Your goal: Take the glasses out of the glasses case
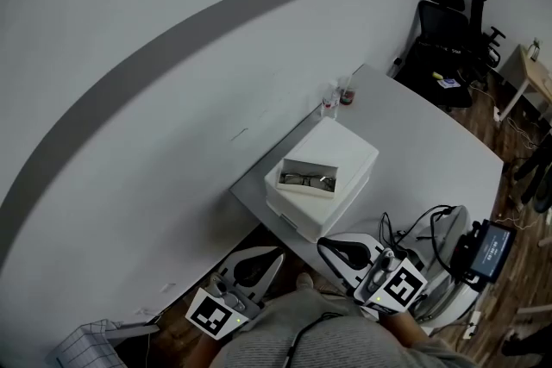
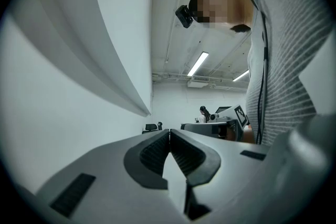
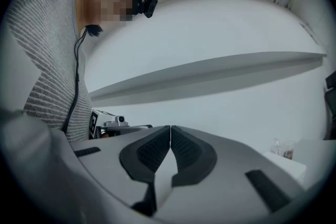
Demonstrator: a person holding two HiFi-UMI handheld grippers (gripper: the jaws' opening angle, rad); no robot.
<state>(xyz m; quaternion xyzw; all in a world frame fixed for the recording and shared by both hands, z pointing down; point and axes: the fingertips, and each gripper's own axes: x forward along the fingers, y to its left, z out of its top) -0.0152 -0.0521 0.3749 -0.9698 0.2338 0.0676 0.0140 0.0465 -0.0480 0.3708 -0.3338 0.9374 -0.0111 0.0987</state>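
A white glasses case (image 1: 304, 187) lies open on top of a white box (image 1: 349, 152) at the near end of the grey table (image 1: 431, 142). Dark-framed glasses (image 1: 308, 180) rest inside it. Both grippers hang below the table's near edge, close to the person's body and apart from the case. My left gripper (image 1: 274, 254) is shut, its ribbed pads pressed together with nothing between them (image 2: 169, 131). My right gripper (image 1: 323, 242) is also shut and empty (image 3: 170, 126). Neither gripper view shows the case or the glasses.
Small bottles (image 1: 338, 95) stand at the table's far edge behind the box. A black office chair (image 1: 444, 39) sits beyond the table. A small screen (image 1: 489, 247) and cables lie at the right. A mesh basket (image 1: 90, 345) is at the lower left.
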